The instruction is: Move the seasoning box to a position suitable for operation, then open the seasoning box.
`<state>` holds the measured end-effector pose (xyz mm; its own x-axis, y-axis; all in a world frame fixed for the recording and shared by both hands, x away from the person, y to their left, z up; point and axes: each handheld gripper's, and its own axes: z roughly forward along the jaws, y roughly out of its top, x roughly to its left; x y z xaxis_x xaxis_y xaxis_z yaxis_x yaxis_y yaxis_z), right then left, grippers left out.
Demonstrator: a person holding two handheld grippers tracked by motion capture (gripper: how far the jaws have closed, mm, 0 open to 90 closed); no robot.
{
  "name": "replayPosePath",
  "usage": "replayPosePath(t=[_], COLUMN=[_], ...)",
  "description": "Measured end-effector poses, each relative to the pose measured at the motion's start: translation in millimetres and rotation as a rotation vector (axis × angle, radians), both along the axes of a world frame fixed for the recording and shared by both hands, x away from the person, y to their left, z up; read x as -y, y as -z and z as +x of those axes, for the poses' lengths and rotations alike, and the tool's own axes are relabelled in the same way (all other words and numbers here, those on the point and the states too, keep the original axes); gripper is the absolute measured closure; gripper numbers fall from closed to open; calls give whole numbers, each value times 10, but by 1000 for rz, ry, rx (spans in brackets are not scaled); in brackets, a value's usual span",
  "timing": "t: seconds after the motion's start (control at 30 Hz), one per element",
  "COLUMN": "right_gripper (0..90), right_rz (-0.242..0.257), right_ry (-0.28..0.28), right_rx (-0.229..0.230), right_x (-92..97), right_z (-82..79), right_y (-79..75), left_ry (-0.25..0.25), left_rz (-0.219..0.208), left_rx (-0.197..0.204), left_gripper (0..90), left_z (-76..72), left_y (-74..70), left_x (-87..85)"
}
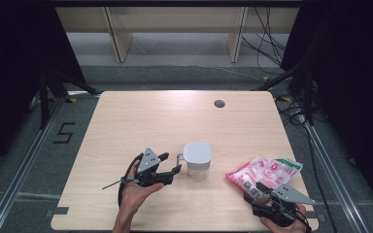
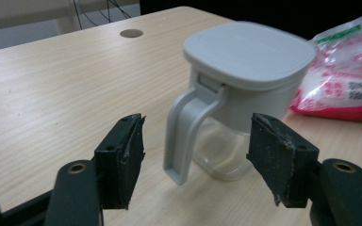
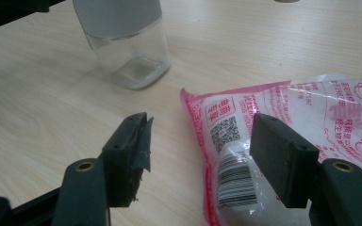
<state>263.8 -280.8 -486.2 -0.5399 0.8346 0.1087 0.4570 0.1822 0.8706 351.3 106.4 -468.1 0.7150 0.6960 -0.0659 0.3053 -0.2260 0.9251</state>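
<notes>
A clear jar (image 1: pixel 196 167) with a grey lid (image 2: pixel 247 52) and a grey side handle (image 2: pixel 186 129) stands upright near the middle of the table's front half. My left gripper (image 1: pixel 171 163) is just left of it and open. In the left gripper view (image 2: pixel 198 129) the handle stands a little ahead of the gap, and neither pad touches it. A pink and clear plastic bag (image 1: pixel 264 172) lies flat at the front right. My right gripper (image 1: pixel 253 192) is open at the bag's near corner. In the right gripper view (image 3: pixel 200 127) the bag's (image 3: pixel 283 117) barcode end lies under the gap.
The wooden table (image 1: pixel 150 121) has a round cable hole (image 1: pixel 219 103) at the back right. Its front edge lies close to both hands. Black stands and cables (image 1: pixel 296 97) crowd the floor to the right, and a shelf's legs (image 1: pixel 119 43) stand beyond the table.
</notes>
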Motion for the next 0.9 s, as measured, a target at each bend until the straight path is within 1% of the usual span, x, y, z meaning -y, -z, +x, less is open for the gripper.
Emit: replayPosePath(t=[0.03,0.07,0.1,0.13,0.17,0.2,0.23,0.27,0.3,0.37,0.4,0.43,0.47,0.5,0.53,0.57,0.6,0.63,0.67,0.7,0.73,0.77,0.8,0.83,0.87,0.9], right_gripper=[385,385,385,385,385,385,385,385,385,385,385,385,385,384,384,383,384,384,383,383,383,382,382,382,382,383], right_rz=[0,16,16,8,8,26,15,32,32,9,7,15,15,28,15,20,33,25,15,17,31,35,28,23,44,23], right_ry=[1,9,9,-9,-9,5,4,6,6,3,-2,16,16,17,5,8,5,-6,-7,-11,-20,3,-25,-21,5,5], right_rx=[9,-18,-18,-12,-12,-35,-13,-15,-15,2,-2,-4,-4,-22,-3,-10,-8,4,-2,-6,-24,-27,-26,-11,-37,-17], right_x=[5,-10,-10,12,12,8,19,15,15,30,23,1,1,-13,2,-3,-10,5,11,7,-3,-23,-13,-17,-36,-27], right_z=[6,-11,-11,-9,-9,-30,-16,-24,-24,-20,-13,-16,-16,-24,-5,-11,-4,3,9,15,17,7,18,20,-7,7], right_y=[0,-1,-1,-7,-7,-7,3,-4,-4,-11,-1,-2,-2,0,5,3,7,-5,-8,-7,-5,0,-1,5,-1,3], left_ry=[10,9,8,12,15,21,19,23,18,32,33,33,51,68,60,75,80,86,92,87,82,78,81,83,81,75], left_rz=[0,0,2,1,-2,-26,-20,-32,-25,-29,-32,-26,-17,-19,-20,-18,-12,-14,-24,-4,-7,-3,-3,-13,-13,-10], left_rx=[-5,-2,3,5,0,-11,-14,-10,-5,10,12,18,37,52,54,69,78,85,98,110,120,131,128,128,132,139], left_gripper=[341,337,337,328,328,316,315,317,317,322,329,362,362,424,450,479,544,559,601,632,648,681,705,724,753,783], left_z=[-17,-32,-39,-48,-52,-50,-51,-46,-52,-59,-61,-64,-68,-70,-82,-81,-90,-90,-88,-88,-83,-78,-77,-78,-76,-70], left_y=[-17,-38,-56,-85,-110,-125,-150,-164,-184,-214,-223,-235,-247,-252,-264,-273,-285,-296,-301,-316,-326,-339,-346,-351,-357,-360], left_x=[9,18,22,27,32,47,48,54,57,73,77,75,71,76,83,83,87,93,107,107,118,123,128,140,145,150])
